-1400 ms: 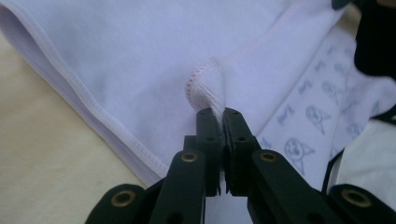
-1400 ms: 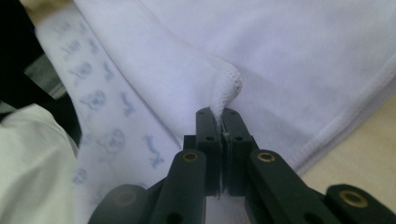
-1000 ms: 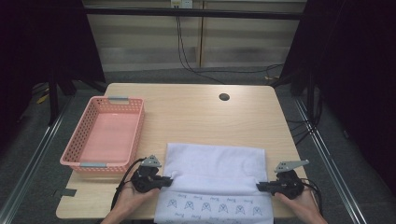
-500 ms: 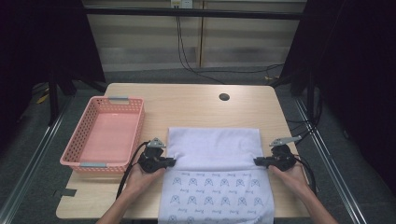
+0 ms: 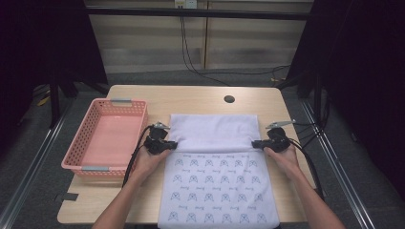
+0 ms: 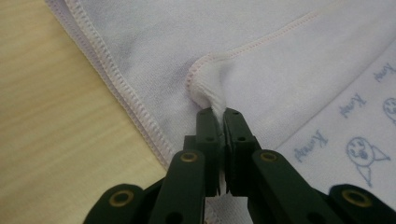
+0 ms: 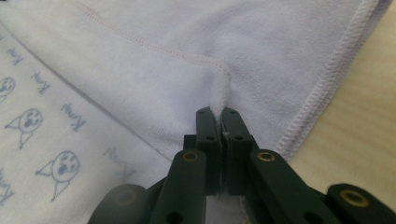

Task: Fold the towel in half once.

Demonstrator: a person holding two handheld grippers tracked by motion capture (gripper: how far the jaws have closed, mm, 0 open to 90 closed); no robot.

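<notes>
A pale lilac towel (image 5: 215, 176) with small blue cartoon prints lies on the wooden table (image 5: 191, 98). Its far part is folded back toward me, plain side up (image 5: 212, 133). My left gripper (image 5: 168, 145) is shut on a pinch of the folded edge at the towel's left side (image 6: 208, 91). At the right side my right gripper (image 5: 255, 143) is shut on the matching edge (image 7: 219, 93). In both gripper views the jaws stand together with a ridge of cloth squeezed between them.
A pink plastic basket (image 5: 90, 164) stands at the table's left, close to my left hand. A dark round hole (image 5: 229, 99) sits in the tabletop beyond the towel. Bare wood runs along the far side. Cables trail from both grippers.
Both grippers have carried the towel's near edge away from me, up the table. More of the printed side is uncovered and the plain folded band has grown narrower.
</notes>
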